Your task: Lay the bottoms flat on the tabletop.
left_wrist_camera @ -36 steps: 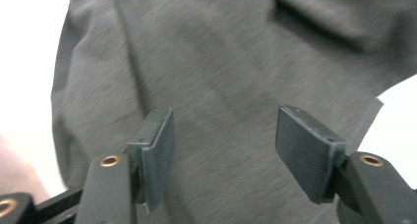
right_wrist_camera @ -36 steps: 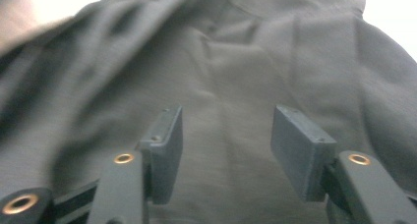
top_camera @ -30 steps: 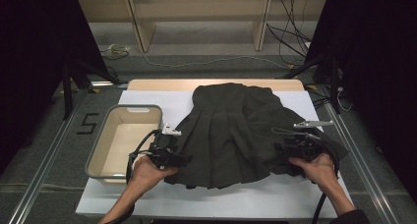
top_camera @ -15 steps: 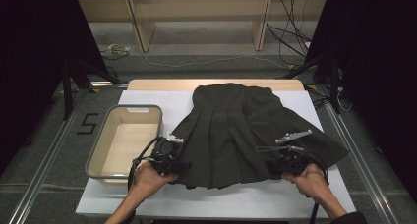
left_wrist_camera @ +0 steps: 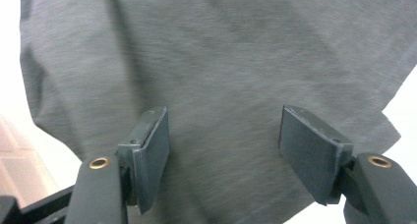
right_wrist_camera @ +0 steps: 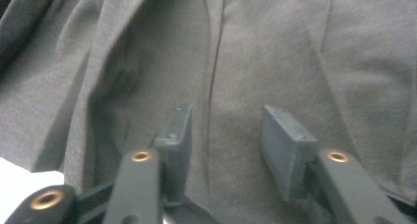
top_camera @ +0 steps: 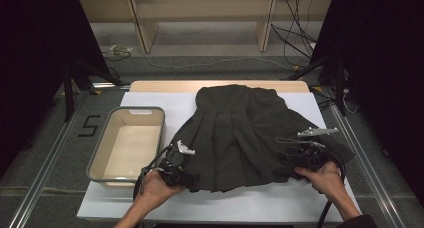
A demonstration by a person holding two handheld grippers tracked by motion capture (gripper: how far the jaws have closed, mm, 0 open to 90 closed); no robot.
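Observation:
A dark pleated skirt lies spread on the white table top, waist at the far side. My left gripper rests at the skirt's near-left hem corner. In the left gripper view it stands open over flat cloth that its pads do not press. My right gripper sits at the near-right hem, pointing left. Its jaws have just been opening. In the right gripper view it is open, with a pleat fold of the skirt running beneath the gap, unpinched.
A shallow beige tray with a grey rim stands left of the skirt, close to my left hand. Metal rails run along both table sides. Bare white surface shows in front of the hem. Cables and shelving lie beyond the far edge.
The right hand dipped toward the front edge, then came back out to the right. The skirt's right corner now lies flatter and farther out. The left hand slid slightly nearer along the hem.

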